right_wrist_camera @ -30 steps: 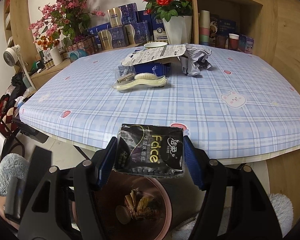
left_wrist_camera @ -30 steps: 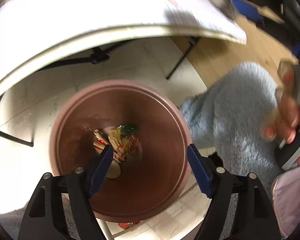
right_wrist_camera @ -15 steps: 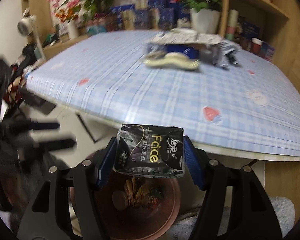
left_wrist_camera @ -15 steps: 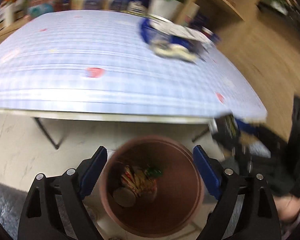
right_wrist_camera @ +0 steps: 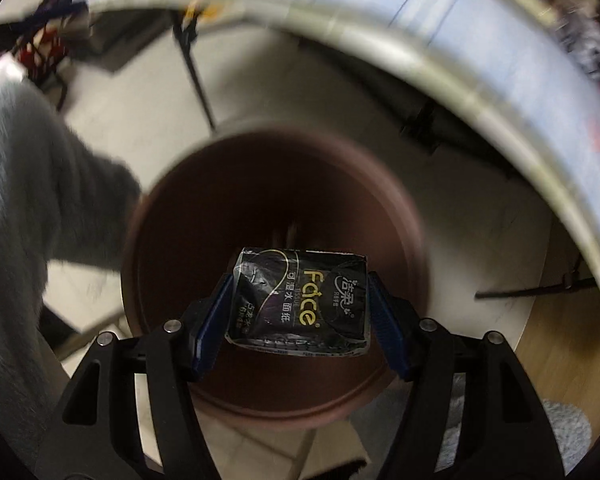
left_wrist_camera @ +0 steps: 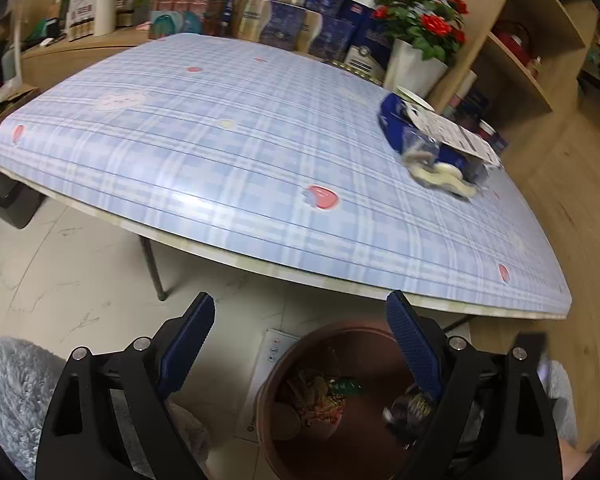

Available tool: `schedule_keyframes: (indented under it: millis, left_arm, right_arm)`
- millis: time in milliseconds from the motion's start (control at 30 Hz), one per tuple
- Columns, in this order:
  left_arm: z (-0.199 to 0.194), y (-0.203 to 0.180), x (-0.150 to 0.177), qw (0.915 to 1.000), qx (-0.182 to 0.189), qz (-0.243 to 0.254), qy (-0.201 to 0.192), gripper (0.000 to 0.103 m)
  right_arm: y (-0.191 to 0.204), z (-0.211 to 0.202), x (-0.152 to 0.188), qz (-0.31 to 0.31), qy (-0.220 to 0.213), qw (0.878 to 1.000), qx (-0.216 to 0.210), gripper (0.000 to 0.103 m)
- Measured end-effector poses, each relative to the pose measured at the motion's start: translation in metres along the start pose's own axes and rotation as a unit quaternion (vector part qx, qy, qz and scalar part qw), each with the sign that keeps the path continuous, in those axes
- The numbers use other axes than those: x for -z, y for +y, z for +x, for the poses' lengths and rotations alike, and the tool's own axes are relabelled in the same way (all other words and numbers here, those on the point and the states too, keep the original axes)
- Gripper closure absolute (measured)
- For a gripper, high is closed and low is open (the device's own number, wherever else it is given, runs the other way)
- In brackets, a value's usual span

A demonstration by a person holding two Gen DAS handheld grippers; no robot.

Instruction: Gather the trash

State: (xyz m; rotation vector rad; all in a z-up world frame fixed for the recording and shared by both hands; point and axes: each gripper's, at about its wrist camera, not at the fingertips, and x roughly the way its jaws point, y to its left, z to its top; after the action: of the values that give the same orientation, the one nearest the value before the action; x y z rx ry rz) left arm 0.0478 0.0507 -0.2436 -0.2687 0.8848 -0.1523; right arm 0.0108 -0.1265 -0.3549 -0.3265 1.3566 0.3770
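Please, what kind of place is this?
Probably a home dining or living room: a table with checked blue cloth, red flowers in a white pot, wooden shelves, and a brown bin beneath.

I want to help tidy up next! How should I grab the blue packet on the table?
Grip the blue packet across its narrow width, coming from above. It lies flat and long on the tablecloth, with a printed card on top and a cream thing beside it, so pinch the bare blue end.

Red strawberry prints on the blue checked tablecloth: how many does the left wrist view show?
4: far left edge, far side, middle, near right edge. The blue package pile may hide more.
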Motion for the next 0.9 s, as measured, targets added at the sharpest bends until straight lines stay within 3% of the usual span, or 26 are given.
schedule_keyframes:
  millis: [167,333,533,600,700,767,900]
  left_arm:
    - [-0.002,0.012,-0.002,0.9996,-0.020,-0.021,-0.008,0.018]
    - [-0.002,0.020,-0.003,0.9989,-0.030,-0.036,-0.010,0.018]
    - [-0.003,0.023,-0.004,0.9983,-0.037,-0.042,-0.012,0.018]
    - [-0.004,0.024,-0.004,0.9982,-0.039,-0.043,-0.014,0.018]
    - [-0.006,0.026,-0.004,0.9978,-0.043,-0.047,-0.017,0.018]
    - [-0.005,0.027,-0.005,0.9975,-0.045,-0.051,-0.019,0.018]
    - [-0.005,0.027,-0.005,0.9971,-0.050,-0.055,-0.019,0.018]
  right_arm:
    - [0.008,0.026,0.003,-0.020,0.070,0.997,-0.009,0.037]
    - [0.016,0.036,0.004,-0.040,0.103,0.994,-0.004,0.036]
    - [0.020,0.046,0.009,-0.046,0.128,0.991,-0.001,0.013]
    - [0.019,0.040,0.008,-0.040,0.109,0.993,0.008,0.009]
    - [0.012,0.017,0.002,-0.016,0.043,0.999,0.008,0.007]
    - [0.008,-0.010,0.000,-0.006,-0.027,1.000,0.009,0.006]
    - [0.002,-0.058,0.001,0.013,-0.150,0.988,0.025,0.006]
